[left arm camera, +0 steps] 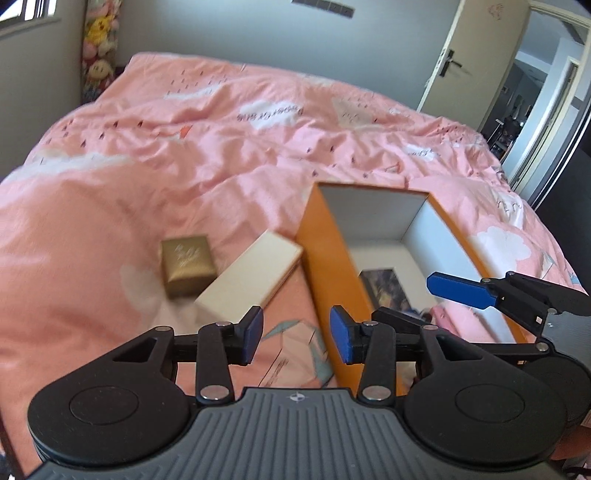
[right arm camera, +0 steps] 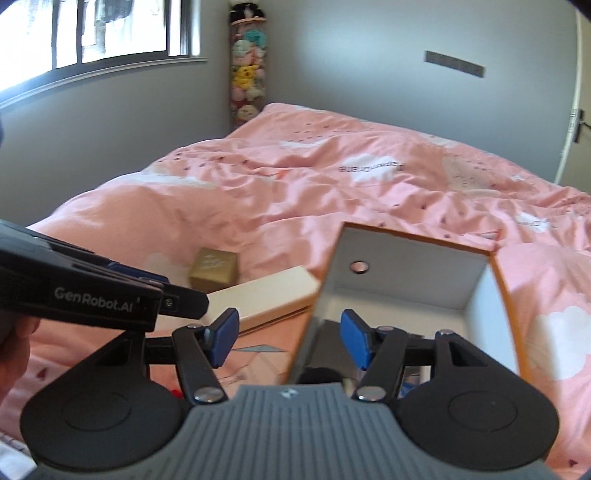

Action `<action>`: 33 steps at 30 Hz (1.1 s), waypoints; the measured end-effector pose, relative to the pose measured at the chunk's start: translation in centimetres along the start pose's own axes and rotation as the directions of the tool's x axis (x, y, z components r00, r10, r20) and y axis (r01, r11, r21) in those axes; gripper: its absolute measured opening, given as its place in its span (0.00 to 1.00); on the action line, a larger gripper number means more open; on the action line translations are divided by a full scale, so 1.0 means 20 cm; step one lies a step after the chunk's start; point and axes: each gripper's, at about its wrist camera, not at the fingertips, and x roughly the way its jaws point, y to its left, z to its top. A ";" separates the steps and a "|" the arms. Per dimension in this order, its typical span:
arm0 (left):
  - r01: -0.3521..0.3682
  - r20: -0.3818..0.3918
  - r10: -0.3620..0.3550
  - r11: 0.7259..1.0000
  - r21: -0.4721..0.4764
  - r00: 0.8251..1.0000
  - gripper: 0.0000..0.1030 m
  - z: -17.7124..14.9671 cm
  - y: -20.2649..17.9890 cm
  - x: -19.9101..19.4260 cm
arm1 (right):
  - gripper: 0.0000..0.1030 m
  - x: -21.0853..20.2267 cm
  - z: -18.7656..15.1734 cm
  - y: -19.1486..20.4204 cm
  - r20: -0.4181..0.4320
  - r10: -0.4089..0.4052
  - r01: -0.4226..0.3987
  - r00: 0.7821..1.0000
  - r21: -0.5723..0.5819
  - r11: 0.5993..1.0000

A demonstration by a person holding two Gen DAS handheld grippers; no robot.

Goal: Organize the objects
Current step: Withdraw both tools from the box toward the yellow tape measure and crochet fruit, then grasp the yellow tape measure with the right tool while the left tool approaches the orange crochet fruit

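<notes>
An open orange box (left arm camera: 325,258) with a white inside lies on the pink bed; it also shows in the right wrist view (right arm camera: 406,258). A flat picture card (left arm camera: 384,288) lies on its floor. A small gold box (left arm camera: 186,267) and a long cream box (left arm camera: 251,277) lie left of it, both also in the right wrist view: gold box (right arm camera: 214,271), cream box (right arm camera: 266,295). My left gripper (left arm camera: 297,339) is open and empty, astride the orange box's left wall. My right gripper (right arm camera: 288,339) is open and empty, astride that same wall; one of its fingers (left arm camera: 458,290) reaches over the box.
The pink duvet (left arm camera: 221,147) covers the whole bed. A column of plush toys (right arm camera: 245,66) stands in the far corner. An open door (left arm camera: 476,62) is at the right, a window (right arm camera: 92,33) at the left.
</notes>
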 end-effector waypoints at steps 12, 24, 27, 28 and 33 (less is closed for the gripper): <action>-0.123 -0.192 0.143 0.986 0.115 0.971 0.40 -0.21 0.08 0.03 | 0.31 0.15 -0.18 0.36 -0.262 0.145 -0.206 0.954 -0.222 0.953; -0.092 -0.294 0.156 0.971 0.219 0.943 0.39 -0.33 0.08 0.16 | 0.33 0.37 -0.31 0.43 -0.394 0.018 -0.192 0.919 -0.407 0.893; -0.099 -0.304 0.168 0.968 0.231 0.938 0.39 -0.35 0.08 0.17 | 0.35 0.43 -0.33 0.44 -0.427 -0.001 -0.208 0.904 -0.441 0.873; -0.100 -0.308 0.171 0.968 0.231 0.936 0.39 -0.35 0.09 0.18 | 0.35 0.44 -0.34 0.45 -0.439 -0.002 -0.216 0.898 -0.447 0.868; -0.092 -0.322 0.168 0.967 0.237 0.932 0.39 -0.36 0.10 0.20 | 0.47 0.51 -0.36 0.45 -0.475 -0.004 -0.244 0.880 -0.458 0.855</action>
